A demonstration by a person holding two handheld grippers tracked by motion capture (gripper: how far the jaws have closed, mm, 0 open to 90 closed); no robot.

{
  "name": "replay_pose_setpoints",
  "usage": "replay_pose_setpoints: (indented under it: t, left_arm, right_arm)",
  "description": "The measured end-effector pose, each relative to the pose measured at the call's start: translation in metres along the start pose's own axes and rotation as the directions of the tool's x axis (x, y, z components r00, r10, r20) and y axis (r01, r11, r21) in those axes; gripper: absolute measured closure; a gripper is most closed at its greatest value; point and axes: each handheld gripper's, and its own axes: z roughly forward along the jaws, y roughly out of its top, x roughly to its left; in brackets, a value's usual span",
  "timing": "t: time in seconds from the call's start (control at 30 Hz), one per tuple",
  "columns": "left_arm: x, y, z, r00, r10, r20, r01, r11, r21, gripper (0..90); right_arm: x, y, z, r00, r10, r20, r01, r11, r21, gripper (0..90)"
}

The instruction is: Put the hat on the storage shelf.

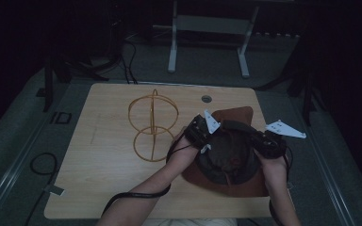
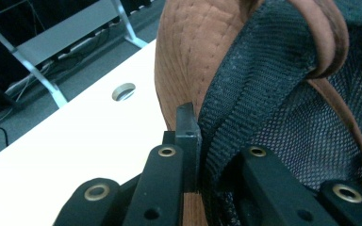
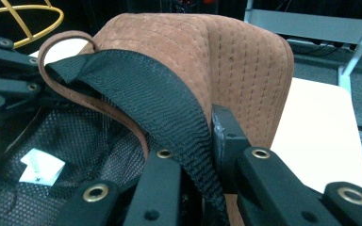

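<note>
Left hand-held gripper (image 1: 206,133) clamped on the near-left part of the brown hat's (image 1: 235,115) rim, jaws pinching the black inner band (image 2: 245,94) with suede brim behind it; right hand-held gripper (image 1: 259,139) likewise closed on the same band (image 3: 169,108) across the opening from the left one, fabric squeezed flat between its jaws. Hat upside down on the right half of the table (image 1: 103,165), black mesh lining (image 3: 80,136) facing up between the two hand-held grippers, a white label (image 3: 41,167) lying in the mesh below and left of the right one's jaws; brim folded upward beyond both sets of jaws. Gold wire stand (image 1: 153,127) just left of the left hand-held gripper, near but not touching it; bare tabletop wide open farther left and toward the person. Round cable hole (image 1: 206,99) beyond the left hand-held gripper, near the far table edge. Right table edge close beside the right hand-held gripper, hat brim reaching almost to it; near edge close below the hat; little room on that side.
</note>
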Motion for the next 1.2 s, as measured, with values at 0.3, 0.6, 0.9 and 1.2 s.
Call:
replay_pose_setpoints:
  t: [0.3,0.6,0.9,1.2]
  left_arm:
    - [0.009,0.008,-0.012,0.9991,-0.034,-0.025,0.032,0.9960,-0.083,86.0]
    - [0.010,0.012,-0.025,0.9991,-0.011,-0.042,0.005,0.9890,-0.148,86.1]
    - [0.015,-0.001,-0.043,1.0000,-0.004,-0.009,0.002,0.9660,-0.259,86.0]
    - [0.031,-0.012,-0.057,0.9902,0.025,0.138,0.027,0.9297,-0.367,86.0]
  right_arm:
    - [-0.004,-0.001,-0.011,0.9965,0.041,-0.072,-0.043,0.999,-0.020,42.4]
    - [-0.008,-0.003,-0.047,0.9912,0.004,-0.132,-0.012,0.998,-0.058,22.4]
    - [-0.044,-0.001,-0.088,0.9996,0.017,0.023,-0.014,0.992,-0.129,34.2]
    - [-0.064,-0.014,-0.067,0.9993,0.030,0.022,-0.029,0.999,-0.029,36.2]
